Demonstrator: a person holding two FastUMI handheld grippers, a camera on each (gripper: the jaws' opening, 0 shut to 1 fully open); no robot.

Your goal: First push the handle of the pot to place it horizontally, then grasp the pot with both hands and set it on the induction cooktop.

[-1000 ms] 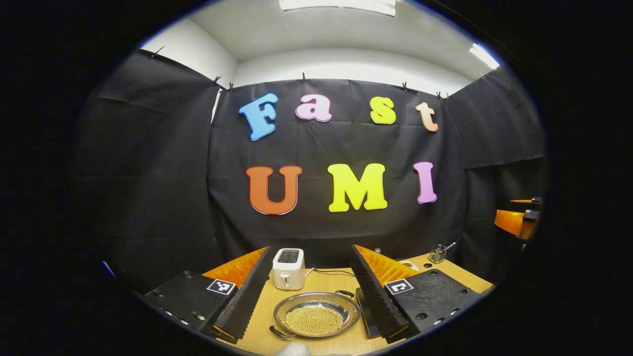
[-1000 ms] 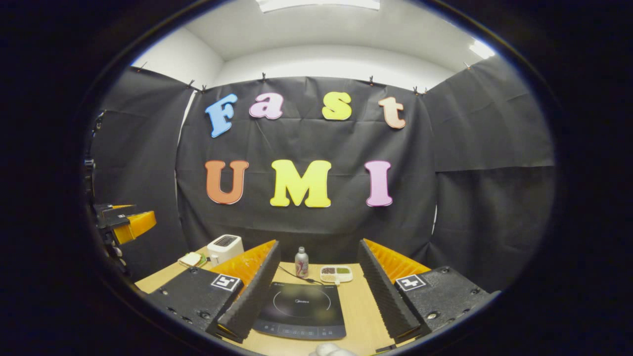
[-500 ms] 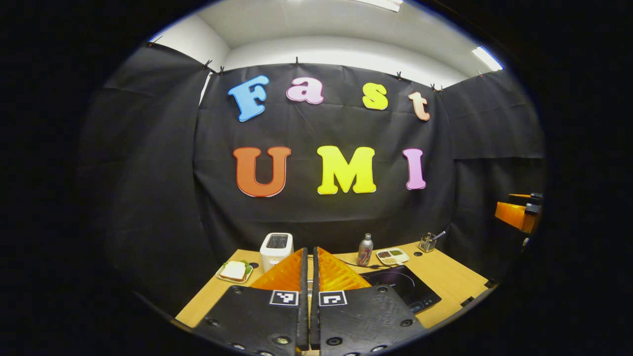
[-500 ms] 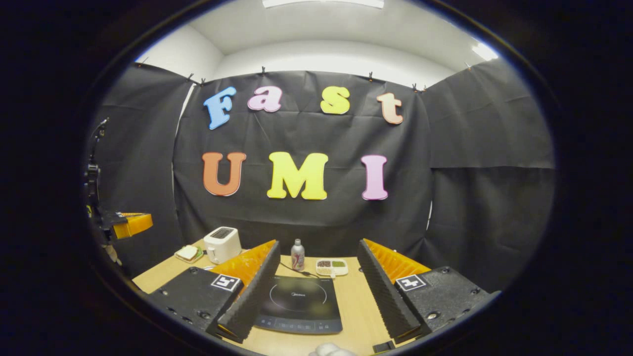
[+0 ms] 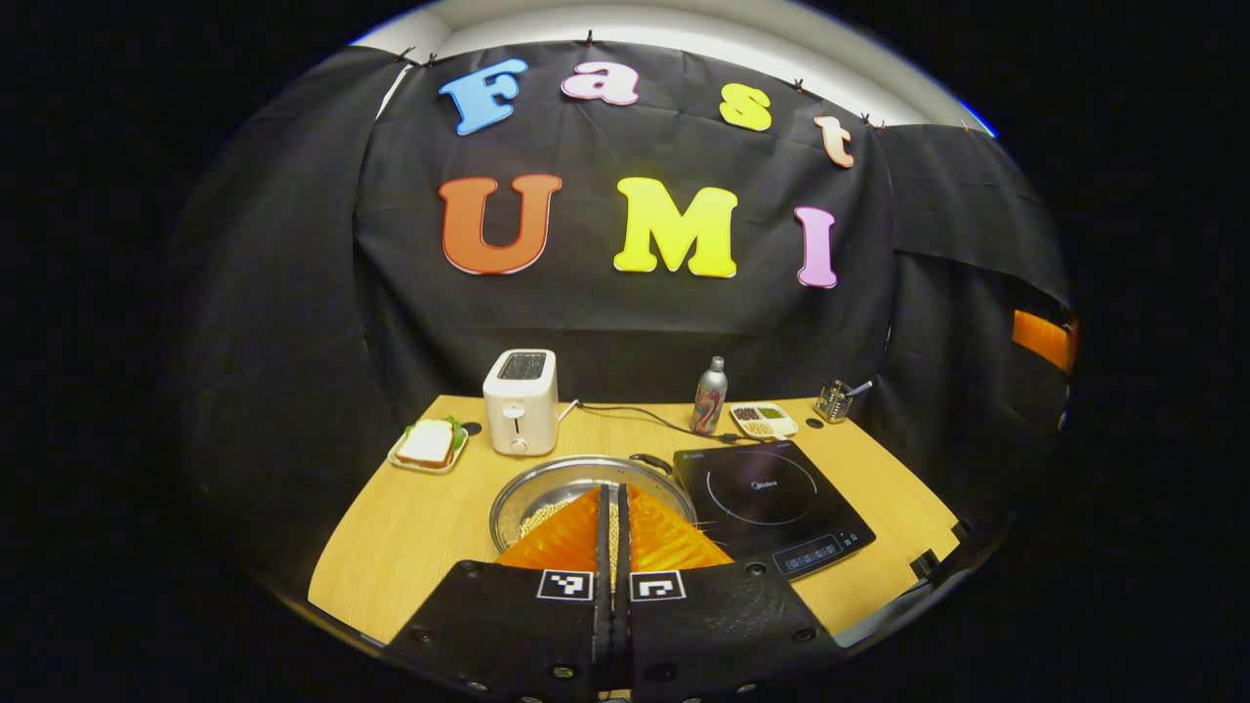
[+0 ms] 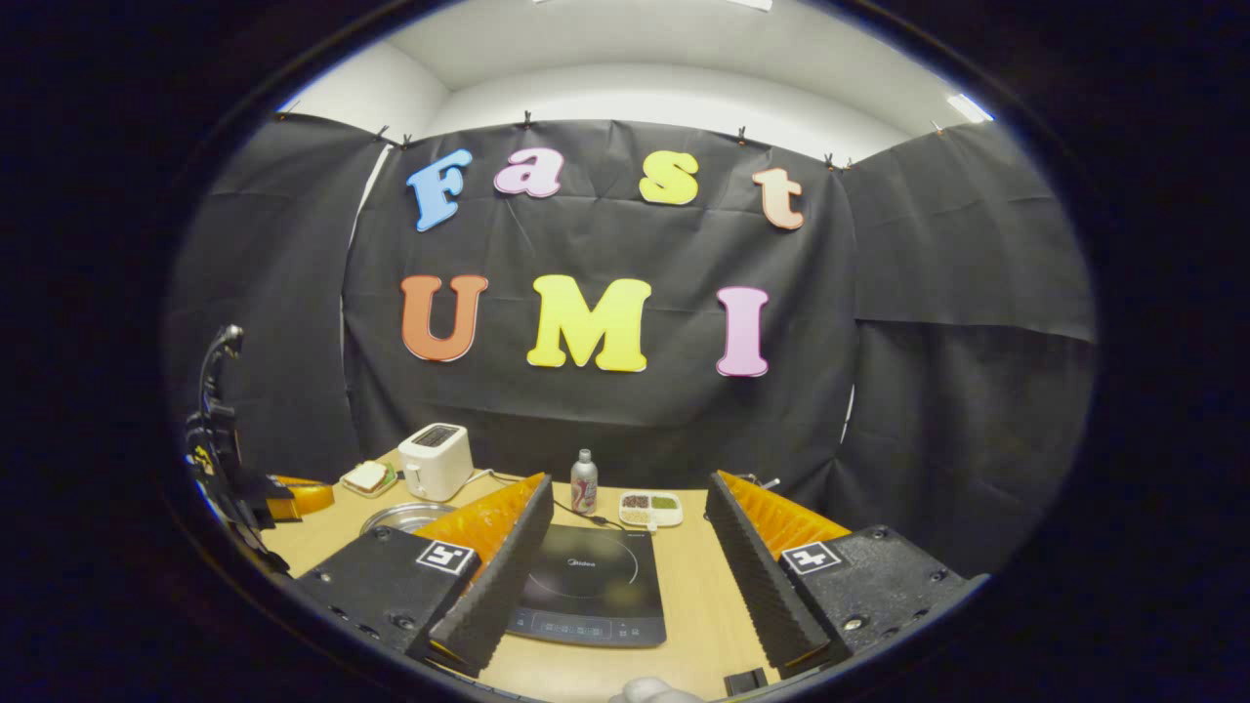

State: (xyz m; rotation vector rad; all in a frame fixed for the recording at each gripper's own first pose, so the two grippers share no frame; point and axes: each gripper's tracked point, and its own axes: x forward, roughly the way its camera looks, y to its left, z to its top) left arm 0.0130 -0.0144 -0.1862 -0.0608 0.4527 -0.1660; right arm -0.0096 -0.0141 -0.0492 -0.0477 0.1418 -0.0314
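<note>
Steel pot partly behind left gripper, perhaps beans inside, toaster beyond

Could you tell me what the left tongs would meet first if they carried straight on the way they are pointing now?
Most likely the pot: the left tongs, shut with nothing between them, aim at its bead-filled inside just ahead. Depth is unclear, so they might instead pass over the rim towards the toaster.

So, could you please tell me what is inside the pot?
The pot holds a layer of small pale beads at its bottom. The left gripper, fingers together, covers the near part, so the rest is hidden.
</note>
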